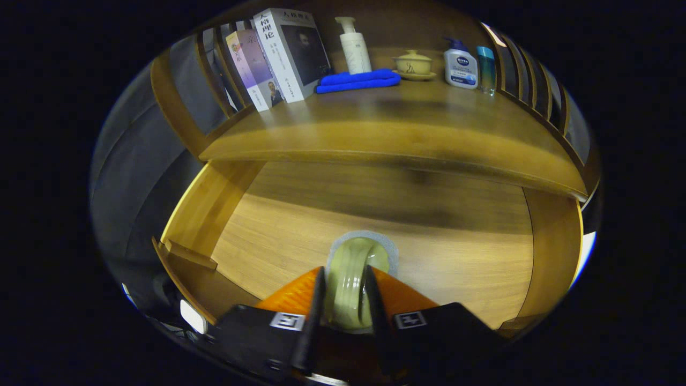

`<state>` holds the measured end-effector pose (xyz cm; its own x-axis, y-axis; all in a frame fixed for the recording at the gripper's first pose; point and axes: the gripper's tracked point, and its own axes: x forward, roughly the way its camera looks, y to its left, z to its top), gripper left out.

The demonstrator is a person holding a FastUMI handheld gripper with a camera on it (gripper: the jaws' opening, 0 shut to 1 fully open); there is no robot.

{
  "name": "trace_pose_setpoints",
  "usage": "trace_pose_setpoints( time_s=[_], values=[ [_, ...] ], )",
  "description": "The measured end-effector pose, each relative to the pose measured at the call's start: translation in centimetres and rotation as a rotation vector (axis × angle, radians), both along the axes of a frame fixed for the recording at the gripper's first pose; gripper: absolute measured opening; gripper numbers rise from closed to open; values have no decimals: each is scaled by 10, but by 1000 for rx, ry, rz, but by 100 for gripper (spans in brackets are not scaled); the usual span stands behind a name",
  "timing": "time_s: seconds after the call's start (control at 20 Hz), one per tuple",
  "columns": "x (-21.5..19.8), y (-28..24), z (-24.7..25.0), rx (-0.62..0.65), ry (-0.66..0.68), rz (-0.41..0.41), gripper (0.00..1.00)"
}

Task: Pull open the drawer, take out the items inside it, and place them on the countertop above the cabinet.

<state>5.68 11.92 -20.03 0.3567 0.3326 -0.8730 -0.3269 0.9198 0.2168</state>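
Note:
The wooden drawer (300, 236) stands pulled open below the countertop (386, 128). My gripper (345, 300) is inside the drawer, shut on a pale green ceramic cup (351, 279) that both fingers (313, 311) press from either side. The cup is tipped toward me. A grey coaster (391, 252) lies under or just behind it on the drawer floor. How much the cup is lifted off the drawer floor I cannot tell.
On the countertop stand books (284, 53) at the back left, a folded blue cloth (358, 80), a white pump bottle (353, 48), a lidded tea bowl on a saucer (412, 65), a white-and-blue pump bottle (461, 65) and a teal bottle (486, 67). Wooden rails (530, 80) flank both sides.

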Motion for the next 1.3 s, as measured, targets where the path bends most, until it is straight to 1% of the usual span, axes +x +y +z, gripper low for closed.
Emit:
trace_pose_setpoints(
  time_s=[0.05,0.1,0.15,0.2,0.3,0.45,0.7,0.95,1.1,1.3],
  values=[
    [2,2,1,15,-3,-12,43],
    [1,2,0,18,0,-5,29],
    [7,1,-2,16,-26,-31,29],
    [5,-2,5,26,-29,-34,15],
    [6,-5,10,26,-90,-30,15],
    [3,2,27,85,-159,-24,14],
    [5,3,64,133,-311,-46,14],
    [5,9,101,211,-382,-54,14],
    [16,7,121,242,-426,-85,14],
    [42,-1,142,267,-468,-130,14]
  ],
)
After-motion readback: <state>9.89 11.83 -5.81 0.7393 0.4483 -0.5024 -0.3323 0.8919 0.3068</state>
